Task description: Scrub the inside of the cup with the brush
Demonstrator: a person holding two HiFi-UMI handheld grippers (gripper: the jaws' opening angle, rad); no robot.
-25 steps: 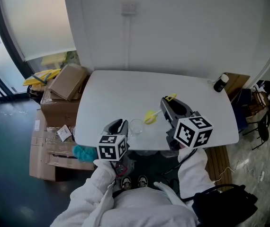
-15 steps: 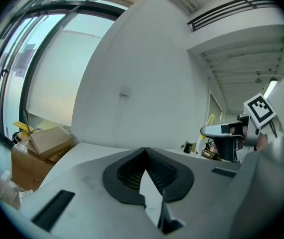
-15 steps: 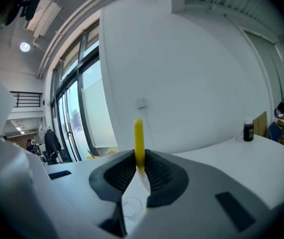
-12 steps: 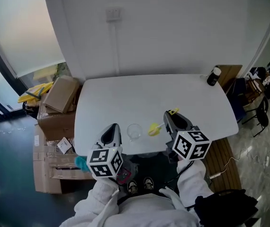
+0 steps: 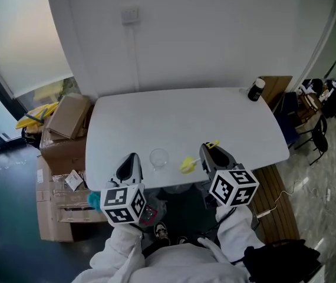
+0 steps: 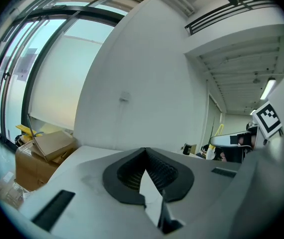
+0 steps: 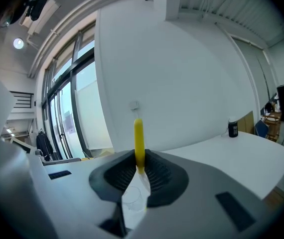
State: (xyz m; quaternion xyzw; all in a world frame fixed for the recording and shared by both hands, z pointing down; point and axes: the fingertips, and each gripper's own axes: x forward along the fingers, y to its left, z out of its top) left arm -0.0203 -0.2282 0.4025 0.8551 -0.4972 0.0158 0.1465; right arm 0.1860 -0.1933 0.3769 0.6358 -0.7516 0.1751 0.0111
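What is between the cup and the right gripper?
The yellow head of the brush, as the head view shows; the right gripper holds its handle.

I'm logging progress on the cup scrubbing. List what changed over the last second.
The left gripper drew back from the small clear cup toward the white table's near edge; its jaws are together, empty. The right gripper pulled the yellow long-handled brush back too, its head now farther from the cup. Unchanged: cup upright on the table, brush clamped.
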